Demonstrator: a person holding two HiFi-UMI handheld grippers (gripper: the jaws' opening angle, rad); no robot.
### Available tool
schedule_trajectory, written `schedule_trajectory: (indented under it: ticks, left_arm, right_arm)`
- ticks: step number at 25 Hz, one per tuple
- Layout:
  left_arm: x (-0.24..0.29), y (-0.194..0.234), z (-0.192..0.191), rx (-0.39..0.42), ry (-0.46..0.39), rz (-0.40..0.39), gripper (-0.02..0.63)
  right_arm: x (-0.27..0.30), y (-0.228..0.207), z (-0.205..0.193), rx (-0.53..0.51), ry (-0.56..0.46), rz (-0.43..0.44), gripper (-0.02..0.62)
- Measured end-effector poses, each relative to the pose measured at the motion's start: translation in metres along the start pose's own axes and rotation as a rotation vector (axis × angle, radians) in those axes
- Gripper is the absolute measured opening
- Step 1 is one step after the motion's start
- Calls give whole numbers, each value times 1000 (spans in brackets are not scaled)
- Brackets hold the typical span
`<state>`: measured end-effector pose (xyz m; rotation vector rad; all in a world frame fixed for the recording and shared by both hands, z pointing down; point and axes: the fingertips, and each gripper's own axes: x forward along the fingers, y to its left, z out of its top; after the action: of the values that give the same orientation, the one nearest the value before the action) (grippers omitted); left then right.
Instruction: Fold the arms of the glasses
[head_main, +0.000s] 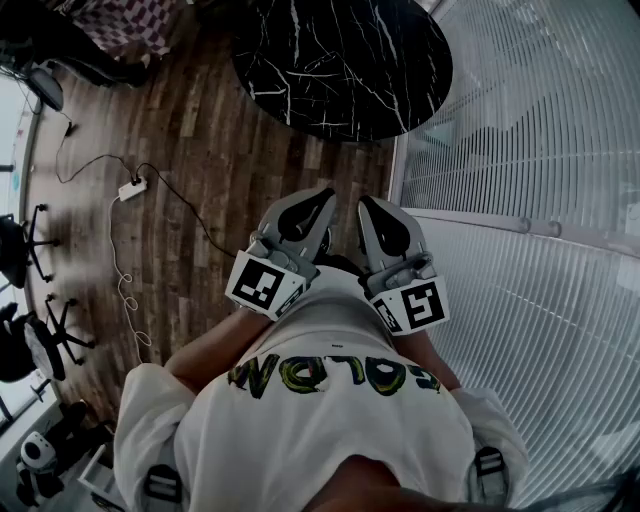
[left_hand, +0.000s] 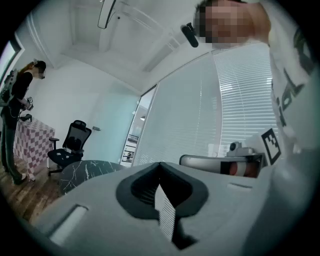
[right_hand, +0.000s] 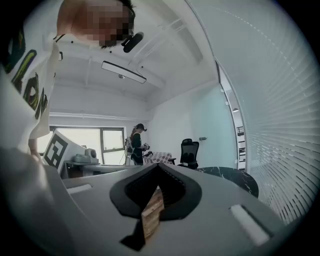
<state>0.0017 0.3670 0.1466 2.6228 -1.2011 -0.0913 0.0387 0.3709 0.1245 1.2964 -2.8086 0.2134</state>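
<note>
No glasses show in any view. The person holds both grippers close to the chest, side by side and level, above the wooden floor. In the head view my left gripper (head_main: 324, 194) and right gripper (head_main: 366, 204) point toward a round black marble table (head_main: 340, 60). The left gripper view has its jaws (left_hand: 160, 165) closed tip to tip with nothing between them, and the right gripper (left_hand: 220, 163) lies alongside. In the right gripper view the jaws (right_hand: 157, 168) are likewise shut and empty. The table top (right_hand: 235, 178) appears bare.
A glass wall with white blinds (head_main: 520, 150) runs along the right. A power strip with its cable (head_main: 132, 188) lies on the floor at left, near black office chairs (head_main: 30, 330). Another person (right_hand: 137, 145) stands by a checked-cloth table (left_hand: 30, 142).
</note>
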Motion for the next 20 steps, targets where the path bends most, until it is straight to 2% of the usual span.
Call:
schedule_trajectory:
  ticks: [9, 20]
  left_arm:
    - [-1, -4, -1, -8, 7, 0, 0]
    - [16, -8, -11, -18, 38, 6, 0]
  right_arm:
    - [-6, -2, 1, 5, -3, -15, 2]
    - [-14, -24, -4, 65, -15, -37, 4]
